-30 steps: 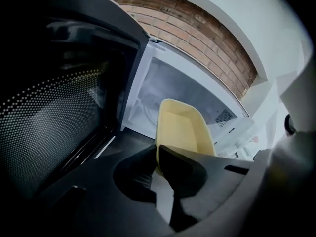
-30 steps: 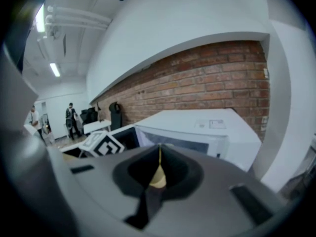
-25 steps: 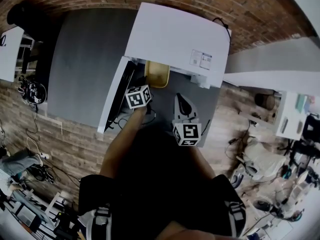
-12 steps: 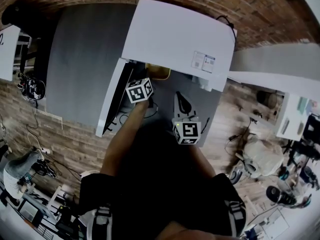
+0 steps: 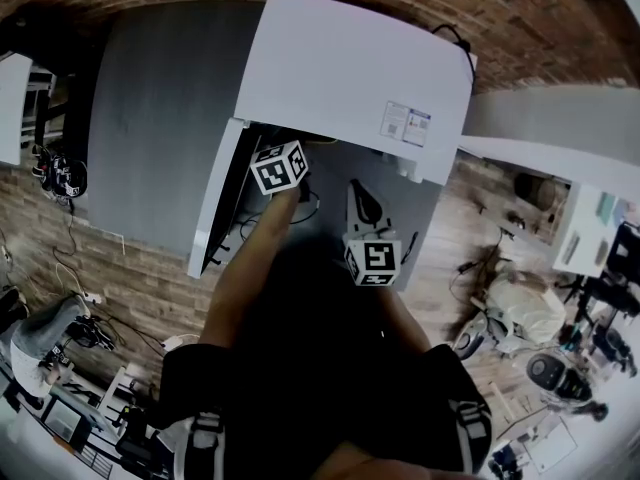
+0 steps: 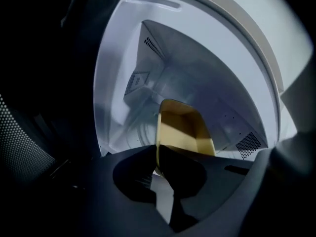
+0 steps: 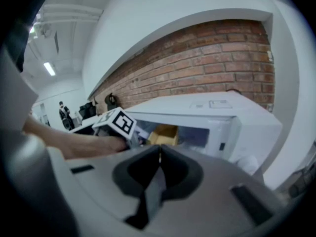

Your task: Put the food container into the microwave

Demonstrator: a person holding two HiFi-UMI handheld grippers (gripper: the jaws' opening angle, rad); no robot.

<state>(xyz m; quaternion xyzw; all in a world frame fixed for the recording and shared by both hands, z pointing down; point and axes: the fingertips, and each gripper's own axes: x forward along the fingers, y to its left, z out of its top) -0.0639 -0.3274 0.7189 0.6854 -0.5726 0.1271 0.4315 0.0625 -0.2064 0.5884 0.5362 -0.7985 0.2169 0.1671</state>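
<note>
Now your left gripper (image 6: 157,154) pinches the container (image 6: 183,127) by its near rim, jaws nearly together, so it reaches centre frame, deep inside the microwave (image 6: 207,78). Your right gripper (image 7: 159,154), lower centre, is closed on nothing and waits outside, likely to keep the opening free

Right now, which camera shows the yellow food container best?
The left gripper view: the container fills the middle, inside the microwave, its near rim clamped by the left gripper. The right gripper view shows only a small yellow corner inside the microwave. The head view shows none of it; the microwave's top hides it.
</note>
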